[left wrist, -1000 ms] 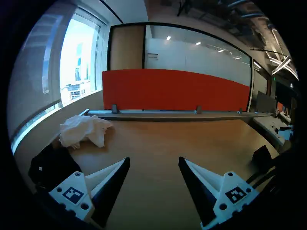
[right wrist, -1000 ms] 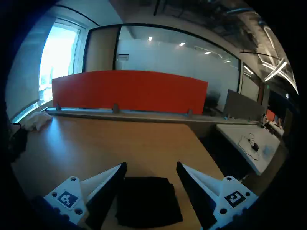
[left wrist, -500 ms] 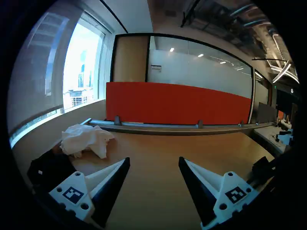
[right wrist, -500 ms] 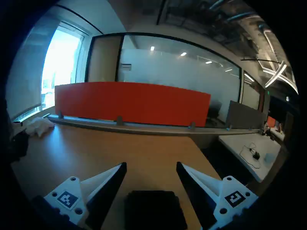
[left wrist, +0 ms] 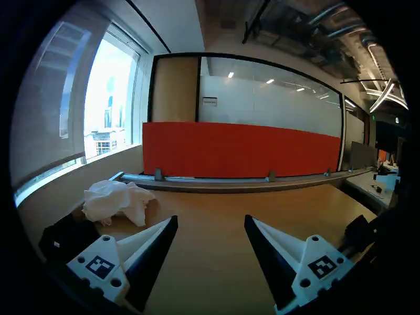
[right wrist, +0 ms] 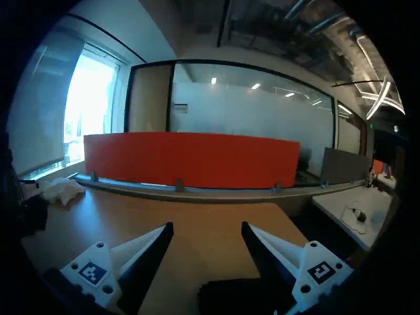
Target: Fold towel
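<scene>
black lump (left wrist: 65, 236) far left on wooden table (left wrist: 220, 210) | white towel (left wrist: 118, 199) crumpled just beside it, by window | left gripper (left wrist: 210, 217) wide open, holding nothing | right gripper (right wrist: 207, 223) wide open, holding nothing | black cloth (right wrist: 236, 294) low under its fingers

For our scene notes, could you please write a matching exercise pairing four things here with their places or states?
1. white towel
2. red divider
3. black cloth
4. left gripper

A. upright at the far edge of the desk
B. crumpled near the window
C. jaws open, holding nothing
D. low in the right gripper view

Pairs: 1-B, 2-A, 3-D, 4-C
</scene>
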Demonstrator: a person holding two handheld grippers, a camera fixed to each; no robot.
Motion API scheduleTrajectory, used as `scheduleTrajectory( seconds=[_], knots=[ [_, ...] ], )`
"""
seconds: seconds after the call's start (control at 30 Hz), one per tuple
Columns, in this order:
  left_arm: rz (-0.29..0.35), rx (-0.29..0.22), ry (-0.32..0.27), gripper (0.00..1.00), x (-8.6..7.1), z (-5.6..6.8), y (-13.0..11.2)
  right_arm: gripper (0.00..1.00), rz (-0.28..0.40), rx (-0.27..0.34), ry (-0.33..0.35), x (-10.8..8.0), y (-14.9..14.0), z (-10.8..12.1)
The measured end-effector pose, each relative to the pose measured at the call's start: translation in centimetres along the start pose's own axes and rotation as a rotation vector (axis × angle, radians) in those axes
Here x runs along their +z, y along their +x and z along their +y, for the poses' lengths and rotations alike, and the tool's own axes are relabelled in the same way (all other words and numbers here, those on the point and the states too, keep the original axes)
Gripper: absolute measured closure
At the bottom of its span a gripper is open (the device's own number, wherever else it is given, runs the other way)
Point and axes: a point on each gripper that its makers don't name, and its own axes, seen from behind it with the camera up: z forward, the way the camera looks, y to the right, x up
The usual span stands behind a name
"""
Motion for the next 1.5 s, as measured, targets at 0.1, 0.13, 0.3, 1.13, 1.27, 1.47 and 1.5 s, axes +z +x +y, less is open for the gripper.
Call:
scheduleTrajectory(
  seconds=[0.1, 0.13, 0.3, 1.13, 1.27, 1.47, 1.5],
  knots=[
    [0.009, 0.001, 0.001, 0.06, 0.0, -0.1, 0.3, 0.0, 0.019, 0.001, 0.013, 0.4, 0.8, -1.4],
    [0.012, 0.003, 0.001, 0.06, 0.0, -0.1, 0.4, 0.0, 0.024, 0.002, 0.02, 0.5, 1.0, -1.9],
    [0.027, 0.008, 0.0, 0.06, -0.1, -0.2, 1.0, 0.0, 0.049, 0.012, 0.047, 1.1, 2.3, -4.4],
    [0.095, 0.041, -0.01, 0.06, 0.5, -0.1, 1.6, 0.0, 0.076, 0.016, 0.064, 1.8, 2.9, -9.7],
    [0.1, 0.034, -0.01, 0.06, 0.9, -0.4, 0.4, 0.0, 0.077, 0.006, 0.062, 1.6, 2.3, -10.2],
    [0.12, 0.023, 0.001, 0.06, 1.3, -1.2, -1.6, 0.0, 0.093, 0.02, 0.059, 1.2, 1.9, -10.6],
    [0.123, 0.023, 0.002, 0.06, 1.4, -1.3, -1.9, 0.0, 0.096, 0.026, 0.059, 1.1, 1.7, -10.6]
  ],
)
